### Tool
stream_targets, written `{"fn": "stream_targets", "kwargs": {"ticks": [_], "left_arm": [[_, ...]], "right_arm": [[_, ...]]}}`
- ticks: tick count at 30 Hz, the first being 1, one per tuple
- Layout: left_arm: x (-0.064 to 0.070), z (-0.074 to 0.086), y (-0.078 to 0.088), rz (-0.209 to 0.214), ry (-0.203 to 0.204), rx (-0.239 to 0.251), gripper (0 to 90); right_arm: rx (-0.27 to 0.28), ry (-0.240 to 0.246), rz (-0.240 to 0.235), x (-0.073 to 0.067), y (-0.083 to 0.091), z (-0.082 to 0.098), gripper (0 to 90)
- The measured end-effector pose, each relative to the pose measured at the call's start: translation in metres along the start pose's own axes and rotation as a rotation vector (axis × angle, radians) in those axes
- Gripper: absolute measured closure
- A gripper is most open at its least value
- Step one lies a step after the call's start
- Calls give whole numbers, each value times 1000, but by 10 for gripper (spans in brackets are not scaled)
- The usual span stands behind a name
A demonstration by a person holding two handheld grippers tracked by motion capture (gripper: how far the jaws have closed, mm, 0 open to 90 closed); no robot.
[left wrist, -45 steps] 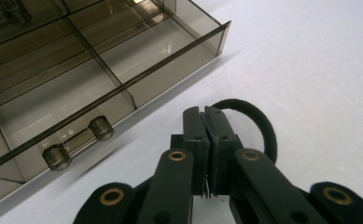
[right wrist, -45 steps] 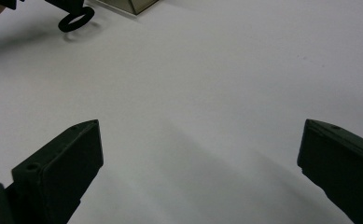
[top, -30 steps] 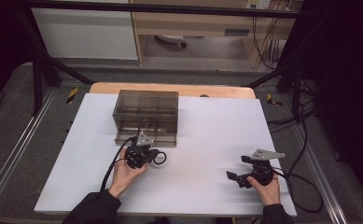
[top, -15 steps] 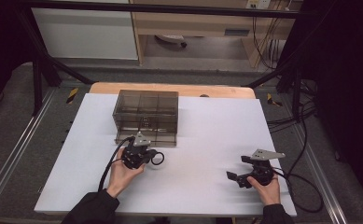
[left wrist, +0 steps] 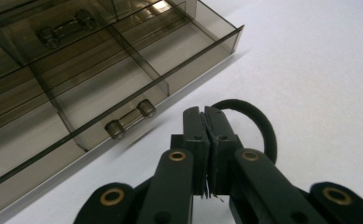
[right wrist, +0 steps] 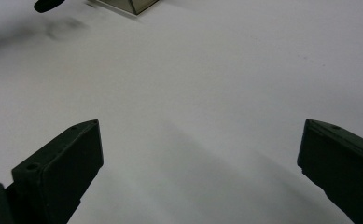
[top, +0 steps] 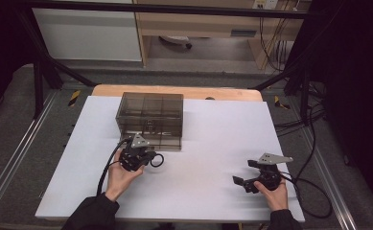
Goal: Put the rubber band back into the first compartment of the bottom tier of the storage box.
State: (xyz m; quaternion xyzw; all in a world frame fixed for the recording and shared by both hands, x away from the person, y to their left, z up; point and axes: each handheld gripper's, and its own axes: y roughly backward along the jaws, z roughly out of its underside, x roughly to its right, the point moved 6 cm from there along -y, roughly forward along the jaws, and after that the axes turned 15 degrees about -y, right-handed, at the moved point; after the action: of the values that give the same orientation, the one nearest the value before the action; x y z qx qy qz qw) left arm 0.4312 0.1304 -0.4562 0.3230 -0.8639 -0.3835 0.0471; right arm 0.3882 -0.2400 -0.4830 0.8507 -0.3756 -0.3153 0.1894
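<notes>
Two black jaws of the left gripper stand pressed together, clamped on a black loop that looks like a hair tie or rubber band; in the left gripper view the loop curls out from the jaw tips to their right and hangs just over the white table surface. Ahead of those jaws and to their left stands a smoky, see-through drawer box, its lowest drawer pulled out toward the gripper, with dividers that split it into compartments. The drawer's small bar handle lies just beyond the jaw tips, a little to their left, near but not touching them. A second handle shows farther back on a higher drawer. From the high view the left gripper sits right in front of the box, held by the person's left hand, the loop poking out on its right side. Well apart from it, the right gripper rests in the person's right hand near the table's right front; its jaws stand wide apart with nothing but bare white surface between them, and a corner of the box shows far ahead of them.
</notes>
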Motion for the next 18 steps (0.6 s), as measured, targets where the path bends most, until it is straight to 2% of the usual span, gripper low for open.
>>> {"fn": "stream_targets", "kwargs": {"ticks": [18], "left_arm": [[-16, 3, 11, -32, 29, 9, 878]], "right_arm": [[0, 0, -1, 0, 0, 0, 8]]}}
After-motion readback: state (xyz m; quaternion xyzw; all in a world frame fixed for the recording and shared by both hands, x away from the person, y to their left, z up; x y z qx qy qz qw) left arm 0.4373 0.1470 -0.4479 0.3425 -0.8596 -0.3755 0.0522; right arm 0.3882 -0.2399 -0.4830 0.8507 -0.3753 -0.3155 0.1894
